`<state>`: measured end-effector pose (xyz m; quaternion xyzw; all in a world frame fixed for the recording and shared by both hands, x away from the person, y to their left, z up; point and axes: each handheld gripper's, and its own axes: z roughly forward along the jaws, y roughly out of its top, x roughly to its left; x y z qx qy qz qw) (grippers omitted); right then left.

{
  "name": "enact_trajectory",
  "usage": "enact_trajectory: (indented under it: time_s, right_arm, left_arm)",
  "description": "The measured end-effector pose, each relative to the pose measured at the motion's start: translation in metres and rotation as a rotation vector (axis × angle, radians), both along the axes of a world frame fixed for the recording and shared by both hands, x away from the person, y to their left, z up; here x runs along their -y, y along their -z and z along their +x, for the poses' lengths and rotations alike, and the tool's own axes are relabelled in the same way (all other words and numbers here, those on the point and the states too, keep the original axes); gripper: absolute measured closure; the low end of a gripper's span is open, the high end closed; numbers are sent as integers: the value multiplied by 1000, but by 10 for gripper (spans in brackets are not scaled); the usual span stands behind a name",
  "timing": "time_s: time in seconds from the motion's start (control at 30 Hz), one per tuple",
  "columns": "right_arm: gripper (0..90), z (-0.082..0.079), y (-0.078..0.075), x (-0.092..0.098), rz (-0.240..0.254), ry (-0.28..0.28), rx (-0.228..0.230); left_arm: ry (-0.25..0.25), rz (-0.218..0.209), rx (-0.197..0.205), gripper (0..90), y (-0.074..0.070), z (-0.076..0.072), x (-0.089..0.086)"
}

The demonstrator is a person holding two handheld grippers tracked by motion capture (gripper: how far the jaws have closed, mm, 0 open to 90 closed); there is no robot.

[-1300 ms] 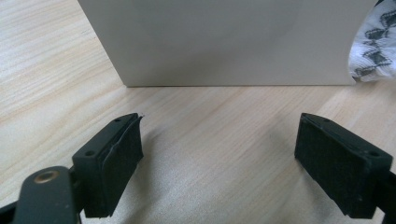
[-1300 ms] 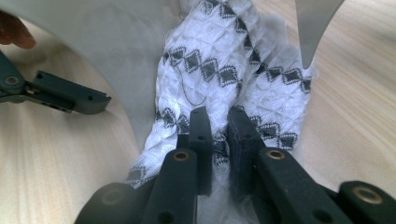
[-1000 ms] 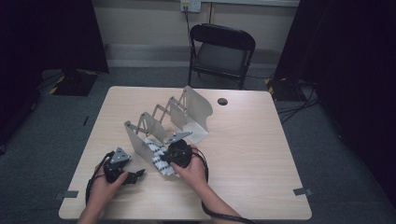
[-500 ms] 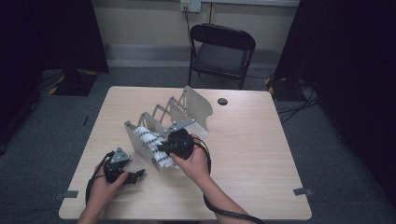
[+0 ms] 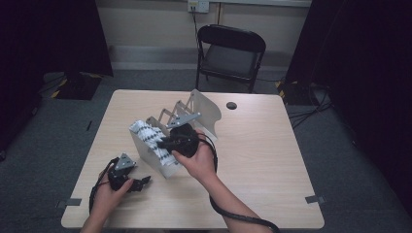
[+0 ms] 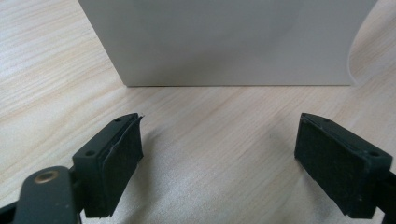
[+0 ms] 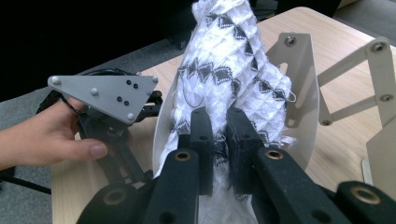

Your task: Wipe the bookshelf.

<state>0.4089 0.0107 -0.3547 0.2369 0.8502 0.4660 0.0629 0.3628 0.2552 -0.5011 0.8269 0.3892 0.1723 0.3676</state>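
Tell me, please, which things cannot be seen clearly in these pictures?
- White patterned cloth: its lower end, in the right gripper view, is covered by the right gripper.
- Folding rack: cut off by the left gripper view's edges.
- Small dark disc, high view: too small to identify.

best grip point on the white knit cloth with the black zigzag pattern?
Grip the white knit cloth with black zigzags at its bunched free end, coming from above between the white accordion rack's plates. It's soft and stands along the slot, so a pinch across the fold holds. The right tool is shut on that end.
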Motion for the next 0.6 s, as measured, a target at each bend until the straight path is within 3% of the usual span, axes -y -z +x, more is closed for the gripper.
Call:
enact_trajectory:
  time_s: [0.27,0.6]
  right_arm:
    - [825,2,8,-3,-23,-17,5]
    - [823,1,55,-5,-51,-10,-51]
  left_arm:
    - [-2,-2,-2,147,0,0,0]
    - [0,-1,-4,147,0,0,0]
